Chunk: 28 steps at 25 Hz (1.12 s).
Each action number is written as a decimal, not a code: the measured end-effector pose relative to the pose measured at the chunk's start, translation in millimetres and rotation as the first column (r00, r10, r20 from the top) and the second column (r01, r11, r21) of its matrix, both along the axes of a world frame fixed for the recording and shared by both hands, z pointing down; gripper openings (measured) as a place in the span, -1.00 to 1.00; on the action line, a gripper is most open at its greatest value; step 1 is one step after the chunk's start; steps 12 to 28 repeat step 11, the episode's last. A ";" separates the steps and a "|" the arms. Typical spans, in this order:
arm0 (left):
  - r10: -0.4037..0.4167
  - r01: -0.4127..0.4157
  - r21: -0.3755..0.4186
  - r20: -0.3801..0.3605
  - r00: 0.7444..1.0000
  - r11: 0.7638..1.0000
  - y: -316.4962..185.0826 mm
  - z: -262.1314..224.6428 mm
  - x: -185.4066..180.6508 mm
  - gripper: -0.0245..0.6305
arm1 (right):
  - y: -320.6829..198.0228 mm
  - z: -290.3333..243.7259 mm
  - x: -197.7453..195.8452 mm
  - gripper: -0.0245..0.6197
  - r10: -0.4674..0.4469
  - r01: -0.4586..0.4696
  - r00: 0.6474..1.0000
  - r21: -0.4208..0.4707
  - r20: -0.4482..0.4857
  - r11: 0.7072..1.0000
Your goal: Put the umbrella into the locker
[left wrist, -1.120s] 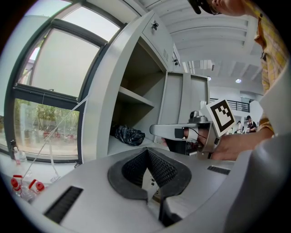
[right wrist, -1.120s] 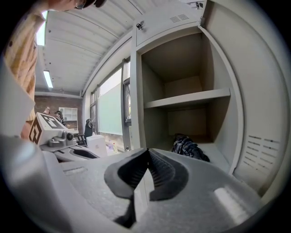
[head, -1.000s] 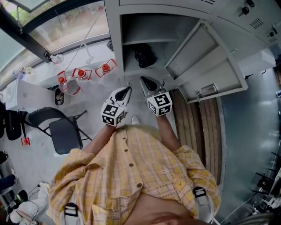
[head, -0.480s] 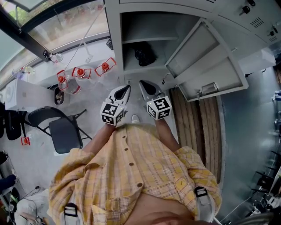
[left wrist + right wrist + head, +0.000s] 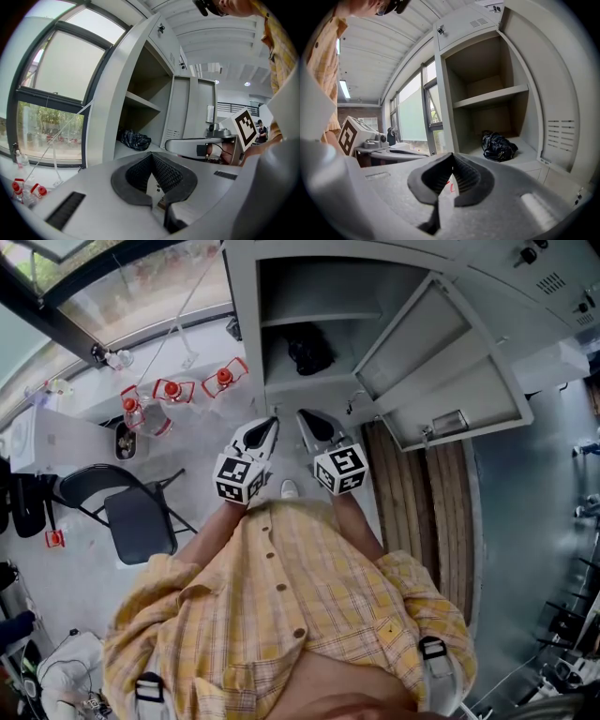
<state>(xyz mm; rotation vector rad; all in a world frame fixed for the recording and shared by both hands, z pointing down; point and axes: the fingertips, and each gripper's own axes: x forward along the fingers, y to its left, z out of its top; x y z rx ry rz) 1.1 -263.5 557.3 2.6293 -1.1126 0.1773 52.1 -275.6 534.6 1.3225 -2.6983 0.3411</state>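
Dark bundle — probably the umbrella (image 5: 498,146) — lies in the locker (image 5: 246,334), detail unclear.

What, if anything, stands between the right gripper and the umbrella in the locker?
Nothing visible. The door stands open, and the umbrella lies in the locker under the shelf, in plain line with the shut, empty right gripper.

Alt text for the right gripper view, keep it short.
Right gripper, jaws shut and empty, points at an open grey locker. A black folded umbrella lies on the lower compartment's floor, beneath a shelf.
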 end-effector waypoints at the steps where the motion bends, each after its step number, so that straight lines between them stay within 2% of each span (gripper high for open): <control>1: 0.000 0.000 -0.001 0.000 1.000 1.000 0.3 0.1 -0.2 -0.91 | 0.4 0.2 -0.1 -0.93 0.000 0.000 1.000 -0.001 0.000 1.000; 28: -0.007 0.007 -0.005 0.002 1.000 1.000 -0.6 2.3 -2.7 -0.91 | 2.9 1.8 1.7 -0.93 0.004 -0.004 1.000 -0.001 0.007 1.000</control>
